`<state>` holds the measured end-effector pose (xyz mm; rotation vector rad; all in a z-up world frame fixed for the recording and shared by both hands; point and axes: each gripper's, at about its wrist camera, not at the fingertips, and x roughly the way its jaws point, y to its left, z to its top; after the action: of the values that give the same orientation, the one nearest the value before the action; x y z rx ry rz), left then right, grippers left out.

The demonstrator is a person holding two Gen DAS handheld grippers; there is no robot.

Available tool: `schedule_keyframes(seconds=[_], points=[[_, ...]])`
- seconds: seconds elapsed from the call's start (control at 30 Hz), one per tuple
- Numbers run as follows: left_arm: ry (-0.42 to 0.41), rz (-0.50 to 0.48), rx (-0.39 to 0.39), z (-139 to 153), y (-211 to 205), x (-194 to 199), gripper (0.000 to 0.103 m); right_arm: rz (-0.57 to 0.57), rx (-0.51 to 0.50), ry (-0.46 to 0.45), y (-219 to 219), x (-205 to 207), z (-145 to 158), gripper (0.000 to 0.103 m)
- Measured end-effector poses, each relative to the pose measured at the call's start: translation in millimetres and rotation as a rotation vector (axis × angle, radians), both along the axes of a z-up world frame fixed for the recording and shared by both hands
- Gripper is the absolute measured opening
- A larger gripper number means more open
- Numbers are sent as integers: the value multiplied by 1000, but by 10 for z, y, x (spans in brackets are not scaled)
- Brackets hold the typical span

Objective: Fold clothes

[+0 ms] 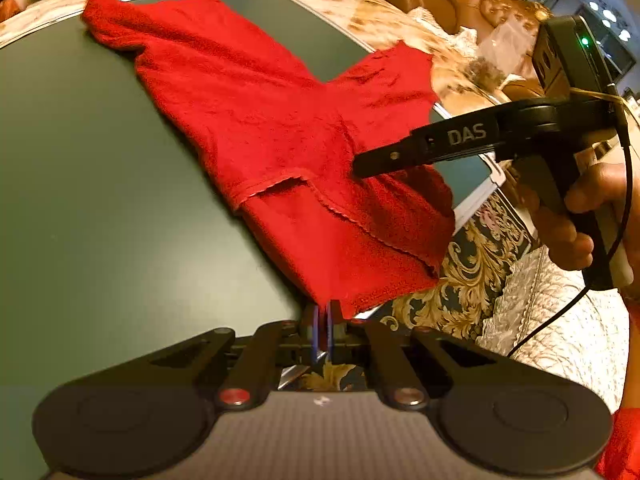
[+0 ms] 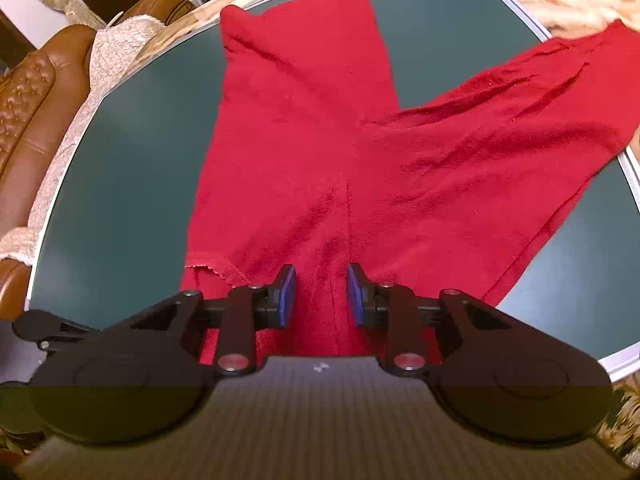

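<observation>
1. Left gripper point(image 1: 323, 314): pads pressed together on the near corner of the red pants point(image 1: 280, 132). It is pinching cloth right at the table point(image 1: 100, 200) edge, where the waist end hangs a little over the rim.
2. Pants: spread on the green table, waist end toward both grippers, legs fanned into a V pointing away. In the right wrist view one leg point(image 2: 300, 60) runs straight ahead from the gripper; the other leg point(image 2: 520, 112) angles off to the right, its cuff reaching past the table rim.
3. Key relation: the centre seam lies dead ahead of the right gripper point(image 2: 321, 296), between its jaws, and the long axis of the straight leg continues that line. So the right gripper is centred at the waist, and the left one is at the waist's outer corner.
4. Right gripper: jaws apart, blue pads point(image 2: 289, 296) on either side of the seam, low over the cloth. I can't tell if the pads touch the fabric; they are not clamped on it.
5. Right hand point(image 1: 580, 220): wrapped round the handle and holding the gripper roughly level, nose pointed in across the waist from the right.
6. Judgement: the layout suits a lengthwise fold, one leg laid over the other. The legs are well apart now and not stacked. The cuff overhanging on the right could drag on the rim.
</observation>
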<state>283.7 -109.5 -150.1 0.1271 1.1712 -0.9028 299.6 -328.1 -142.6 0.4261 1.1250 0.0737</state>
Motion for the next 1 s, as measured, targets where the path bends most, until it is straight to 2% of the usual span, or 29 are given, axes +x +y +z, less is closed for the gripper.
schedule_keyframes(seconds=[0.17, 0.23, 0.3, 0.43, 0.53, 0.6, 0.63, 0.73, 0.83, 1.0], points=[[-58, 95, -63, 174, 21, 131, 6, 34, 43, 63, -117, 84, 109, 35], [-106, 123, -89, 257, -40, 182, 6, 60, 3, 1, -181, 133, 337, 35], [-123, 123, -104, 285, -173, 243, 14, 90, -40, -70, -248, 265, 548, 35], [-140, 95, -110, 251, -502, 320, 15, 171, -66, -157, -319, 1130, 637, 35], [-157, 99, -126, 265, -598, 320, 16, 230, -82, -220, -363, 1788, 694, 35], [-160, 116, -127, 281, -593, 326, 32, 241, -46, -218, -277, 2332, 606, 35], [-160, 130, -118, 275, -581, 331, 43, 246, -33, -212, -217, 2593, 553, 35], [-170, 155, -53, 219, -584, 366, 44, 272, -86, -194, 59, 3083, 372, 35], [-177, 183, -9, 195, -558, 430, 44, 302, -135, -179, 267, 3264, 189, 35], [-144, 206, -32, 146, -581, 569, 46, 353, -11, -106, 358, 3476, 2, 35]])
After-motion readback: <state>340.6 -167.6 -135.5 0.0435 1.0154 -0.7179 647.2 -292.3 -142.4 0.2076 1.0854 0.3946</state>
